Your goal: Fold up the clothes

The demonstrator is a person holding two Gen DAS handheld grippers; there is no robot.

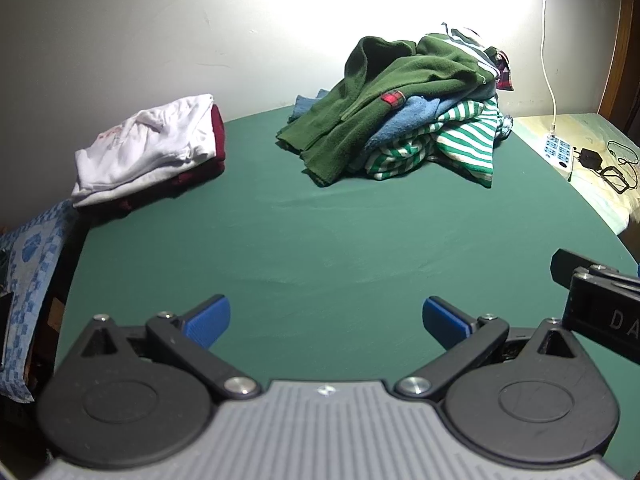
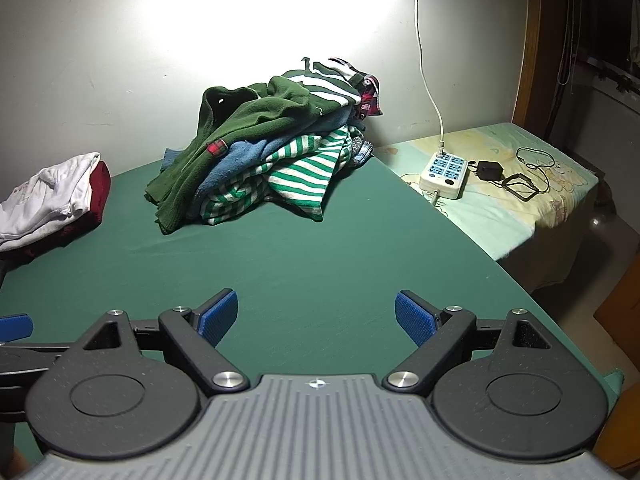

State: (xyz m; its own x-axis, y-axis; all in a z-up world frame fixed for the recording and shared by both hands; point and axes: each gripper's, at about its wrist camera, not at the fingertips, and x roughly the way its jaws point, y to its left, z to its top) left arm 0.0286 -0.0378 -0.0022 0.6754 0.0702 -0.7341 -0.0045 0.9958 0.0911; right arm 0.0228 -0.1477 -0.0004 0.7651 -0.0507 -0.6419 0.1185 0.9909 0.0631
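Observation:
A heap of unfolded clothes [image 1: 404, 120] [image 2: 264, 148] lies at the far side of the green table [image 1: 304, 248] [image 2: 304, 256]: a dark green fleece [image 1: 360, 120] [image 2: 240, 124] on top, blue and green-striped garments under it. A folded stack [image 1: 148, 148] [image 2: 56, 200], white on dark red, sits at the far left. My left gripper [image 1: 326, 322] hovers open over bare cloth near the front edge, holding nothing. My right gripper [image 2: 316, 318] is open and empty too, beside it on the right; part of it [image 1: 600, 304] shows in the left wrist view.
A white power strip [image 2: 444, 174] [image 1: 558, 152] with a cord up the wall, a black adapter [image 2: 490, 170] and thin cables lie on a pale patterned surface [image 2: 520, 200] right of the table. A blue-and-white patterned cloth [image 1: 28, 280] hangs at the left edge. A wall stands behind.

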